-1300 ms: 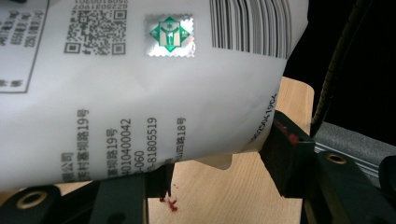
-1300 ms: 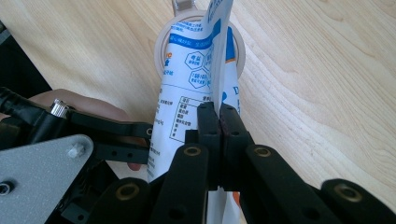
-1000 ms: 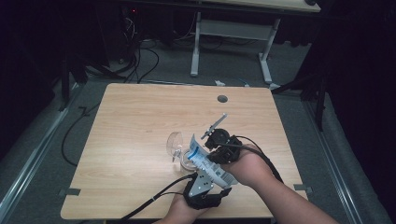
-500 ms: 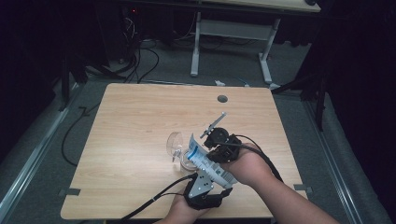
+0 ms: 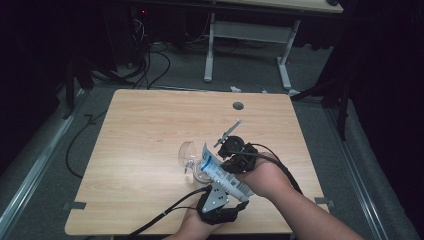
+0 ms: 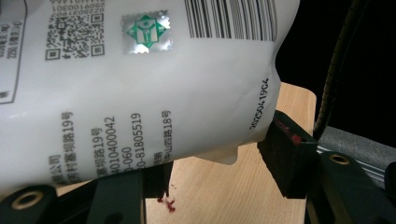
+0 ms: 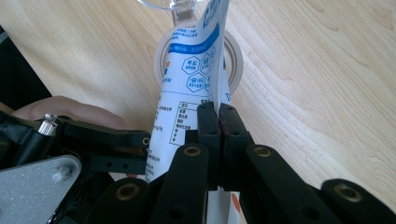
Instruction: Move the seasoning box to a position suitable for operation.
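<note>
Both claws clamp the pouch [image 5: 220, 172]: left claw [image 6: 219, 168] around its body, right claw [image 7: 218, 122] pinched on its edge; the glass [image 5: 189, 156] lies at its 10 o'clock on the bench [image 5: 140, 130].

From my seat I see a light wooden table [image 5: 150, 130] with a round cable hole [image 5: 238, 106], grey carpet [image 5: 45, 190] crossed by black cables [image 5: 150, 65], a white-legged desk [image 5: 245, 30] behind, surrounded by darkness.
</note>
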{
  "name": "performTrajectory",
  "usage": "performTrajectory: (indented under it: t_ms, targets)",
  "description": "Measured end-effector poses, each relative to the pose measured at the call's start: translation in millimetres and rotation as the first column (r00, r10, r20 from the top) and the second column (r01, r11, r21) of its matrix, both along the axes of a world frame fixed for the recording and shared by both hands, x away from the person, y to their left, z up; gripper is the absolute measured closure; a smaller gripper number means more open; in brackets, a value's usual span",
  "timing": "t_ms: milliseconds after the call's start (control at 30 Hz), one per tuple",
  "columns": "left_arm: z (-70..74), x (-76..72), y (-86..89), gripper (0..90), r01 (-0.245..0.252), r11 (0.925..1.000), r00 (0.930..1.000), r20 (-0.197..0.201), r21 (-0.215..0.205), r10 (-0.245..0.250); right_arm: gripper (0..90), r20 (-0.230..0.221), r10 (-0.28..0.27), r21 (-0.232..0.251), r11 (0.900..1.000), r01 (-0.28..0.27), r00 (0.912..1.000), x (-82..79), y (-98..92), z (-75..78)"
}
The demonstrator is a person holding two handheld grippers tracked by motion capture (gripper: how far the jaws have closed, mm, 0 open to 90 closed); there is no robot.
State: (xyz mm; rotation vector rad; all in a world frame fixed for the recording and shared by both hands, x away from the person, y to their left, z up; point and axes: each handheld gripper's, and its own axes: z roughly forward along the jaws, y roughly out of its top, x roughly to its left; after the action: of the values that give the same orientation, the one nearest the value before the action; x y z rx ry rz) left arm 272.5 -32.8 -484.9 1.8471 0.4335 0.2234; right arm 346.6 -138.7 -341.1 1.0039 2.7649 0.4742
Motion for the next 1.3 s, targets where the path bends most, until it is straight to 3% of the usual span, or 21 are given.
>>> performTrajectory:
  t_ms: [1300]
  targets:
    - [4.9, 1.4, 1.3, 49.7, -0.009, 0.9999, 0.9999, 0.014, -0.009, 0.009, 89.8, -0.009, 0.024, 0.003, 1.0, -0.024, 0.9997, 6.7, 2.2, 2.1]
